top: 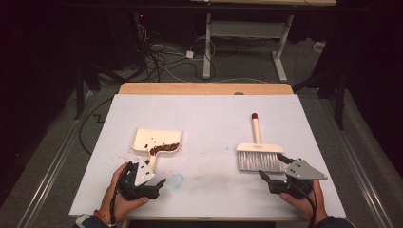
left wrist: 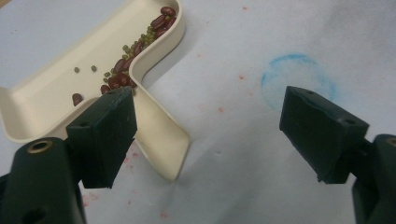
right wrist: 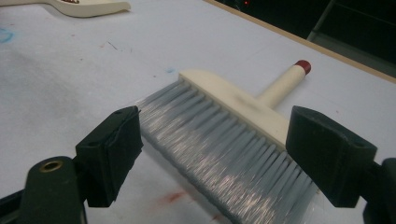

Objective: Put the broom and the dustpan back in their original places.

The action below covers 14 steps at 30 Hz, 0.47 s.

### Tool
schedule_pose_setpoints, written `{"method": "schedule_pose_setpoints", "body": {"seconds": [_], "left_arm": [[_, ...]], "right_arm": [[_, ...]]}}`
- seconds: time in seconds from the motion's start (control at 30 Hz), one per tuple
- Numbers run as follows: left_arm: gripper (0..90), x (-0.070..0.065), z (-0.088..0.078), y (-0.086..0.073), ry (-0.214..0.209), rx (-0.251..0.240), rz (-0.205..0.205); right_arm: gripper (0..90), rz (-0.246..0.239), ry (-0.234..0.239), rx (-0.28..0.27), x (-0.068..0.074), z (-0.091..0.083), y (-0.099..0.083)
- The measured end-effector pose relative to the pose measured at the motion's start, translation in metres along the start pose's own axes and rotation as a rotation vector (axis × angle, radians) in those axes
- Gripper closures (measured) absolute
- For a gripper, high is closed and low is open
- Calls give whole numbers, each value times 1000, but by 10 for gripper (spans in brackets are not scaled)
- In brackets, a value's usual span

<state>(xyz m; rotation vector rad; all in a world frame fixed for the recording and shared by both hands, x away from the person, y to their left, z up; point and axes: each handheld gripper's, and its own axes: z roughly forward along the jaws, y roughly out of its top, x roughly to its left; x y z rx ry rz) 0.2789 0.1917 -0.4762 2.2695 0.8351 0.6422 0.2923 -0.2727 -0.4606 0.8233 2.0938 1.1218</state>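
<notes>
A cream dustpan [top: 157,140] (beans [top: 164,148] heaped at its back wall) lies left on the white surface [top: 209,118]. The left gripper [left wrist: 205,135] gapes wide beside its handle, holding nothing. The right gripper [right wrist: 215,156] spreads wide over the brush [right wrist: 224,135] bristles.

You have one cream dustpan [top: 157,141], one brush [top: 257,153], two grippers, the left gripper [top: 142,176] and the right gripper [top: 280,172], and a heap of beans [left wrist: 135,49], perhaps two dozen, too small to count exactly.

No readable text, label or number appears anywhere.
</notes>
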Motion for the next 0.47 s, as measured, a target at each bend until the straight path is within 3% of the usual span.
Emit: {"method": "schedule_pose_setpoints", "body": {"seconds": [0.47], "left_arm": [[185, 1, 2, 2, -3, 11, -15]], "right_arm": [[187, 0, -15, -4, -2, -2, 1]]}}
